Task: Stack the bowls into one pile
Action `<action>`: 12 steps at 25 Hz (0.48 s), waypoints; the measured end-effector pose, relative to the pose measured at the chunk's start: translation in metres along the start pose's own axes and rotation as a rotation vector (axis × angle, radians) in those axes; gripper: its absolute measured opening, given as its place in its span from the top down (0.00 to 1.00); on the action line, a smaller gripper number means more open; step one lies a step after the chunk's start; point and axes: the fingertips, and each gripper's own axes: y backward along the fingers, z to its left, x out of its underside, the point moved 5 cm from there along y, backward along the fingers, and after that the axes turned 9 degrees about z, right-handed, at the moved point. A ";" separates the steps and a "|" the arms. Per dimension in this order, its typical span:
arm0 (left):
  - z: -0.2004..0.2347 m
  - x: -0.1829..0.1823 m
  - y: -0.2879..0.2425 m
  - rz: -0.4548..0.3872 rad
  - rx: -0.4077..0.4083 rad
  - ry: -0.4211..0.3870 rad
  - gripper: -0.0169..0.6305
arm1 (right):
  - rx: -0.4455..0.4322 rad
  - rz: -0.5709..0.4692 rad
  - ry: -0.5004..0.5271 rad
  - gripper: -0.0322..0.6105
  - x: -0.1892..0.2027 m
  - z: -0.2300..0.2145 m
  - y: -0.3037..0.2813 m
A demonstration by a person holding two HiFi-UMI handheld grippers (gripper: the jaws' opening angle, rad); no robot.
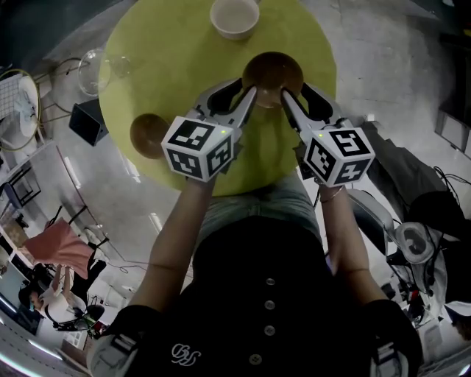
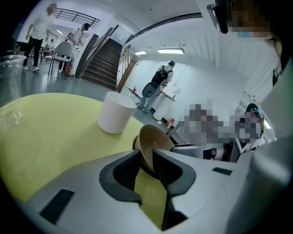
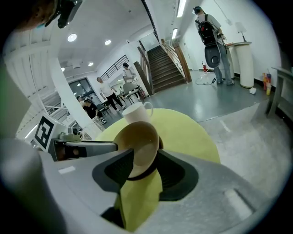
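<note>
Two tools meet on one brown bowl (image 1: 272, 72) in the head view. It is near the middle of the round yellow bench (image 1: 184, 44), with your left tool (image 1: 249, 97) at its left rim and your right tool (image 1: 285, 97) at its right rim. A second brown bowl (image 1: 149, 135) lies by the bench's left edge, well apart from the first. A white cup (image 1: 234, 16) stands at the far edge and a clear glass bowl (image 1: 97, 68) at the far-left edge. You can expect the brown bowl to be light, stiff and thin-walled, and smooth enough to slip. Take it by the rim wall, one jaw inside and one outside, on opposite sides to keep it level.

Left gripper view: your left tool is clamped on the rim, with the wall pinched between the jaw tips and the bowl's hollow to their right.

Right gripper view: your right tool's jaws stand apart, and the rim between them looks unpinched. The hollow lies to their left. No view shows whether the bowl rests on the bench.
</note>
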 end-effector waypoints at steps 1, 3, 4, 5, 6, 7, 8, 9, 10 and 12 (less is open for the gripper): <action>0.001 0.001 0.000 0.000 -0.001 0.003 0.85 | -0.002 0.000 0.003 0.72 0.000 0.001 -0.001; 0.004 0.002 0.002 0.000 -0.003 0.004 0.85 | -0.005 0.000 0.005 0.72 0.000 0.003 -0.002; 0.004 0.002 0.003 0.000 -0.006 0.004 0.85 | -0.005 0.001 0.007 0.72 0.000 0.004 -0.002; 0.004 0.003 0.003 0.001 -0.008 0.003 0.85 | -0.004 0.002 0.010 0.72 0.001 0.004 -0.002; 0.003 0.004 0.004 0.002 -0.012 0.001 0.85 | -0.004 0.002 0.014 0.72 0.001 0.005 -0.001; 0.003 0.005 0.004 0.003 -0.015 -0.001 0.85 | -0.005 0.003 0.016 0.72 0.002 0.005 -0.001; 0.002 0.006 0.005 0.003 -0.019 -0.004 0.85 | -0.007 0.003 0.017 0.72 0.003 0.004 0.000; 0.001 0.007 0.005 0.003 -0.023 -0.006 0.85 | -0.008 0.004 0.017 0.72 0.004 0.004 0.001; 0.001 0.008 0.005 0.003 -0.026 -0.006 0.85 | -0.008 0.003 0.017 0.72 0.005 0.003 0.002; 0.000 0.009 0.005 0.004 -0.034 -0.007 0.85 | -0.007 0.001 0.015 0.72 0.006 0.001 0.005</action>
